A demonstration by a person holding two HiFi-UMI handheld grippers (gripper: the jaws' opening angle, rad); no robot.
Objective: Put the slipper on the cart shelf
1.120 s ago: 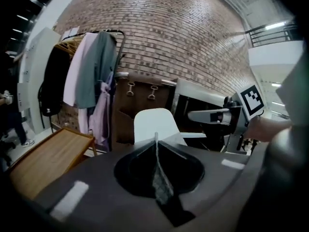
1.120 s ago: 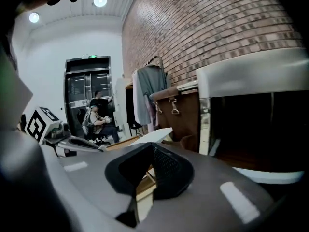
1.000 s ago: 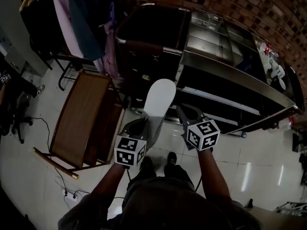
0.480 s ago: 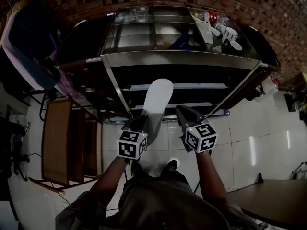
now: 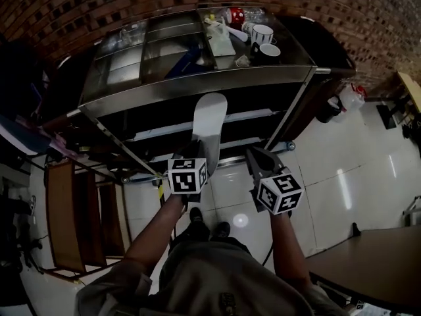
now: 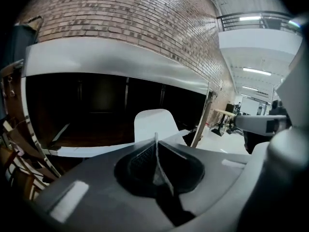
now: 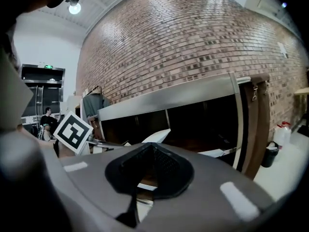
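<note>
A white slipper (image 5: 209,125) sticks out flat and forward from my left gripper (image 5: 192,164), which is shut on its heel end. Its toe reaches over the front edge of the steel cart's (image 5: 197,87) dark middle shelf (image 5: 164,129). In the left gripper view the slipper (image 6: 153,123) shows as a thin edge pinched at the left gripper (image 6: 155,143), with the shelf opening (image 6: 96,105) straight ahead. My right gripper (image 5: 262,163) hangs beside it on the right, shut and holding nothing. From the right gripper (image 7: 153,148) view the slipper (image 7: 157,136) lies to the left.
Cups (image 5: 264,37) and other small items crowd the cart's top tray. A brick wall (image 5: 79,5) runs behind the cart. A wooden rack (image 5: 62,209) stands at the left, a table corner (image 5: 378,255) at the lower right, and the person's feet (image 5: 205,221) on the tiled floor.
The view has swung from the clothes rack and chair round to the cart, which now fills the middle. Both grippers face it, and the slipper's toe has come up to the middle shelf.
</note>
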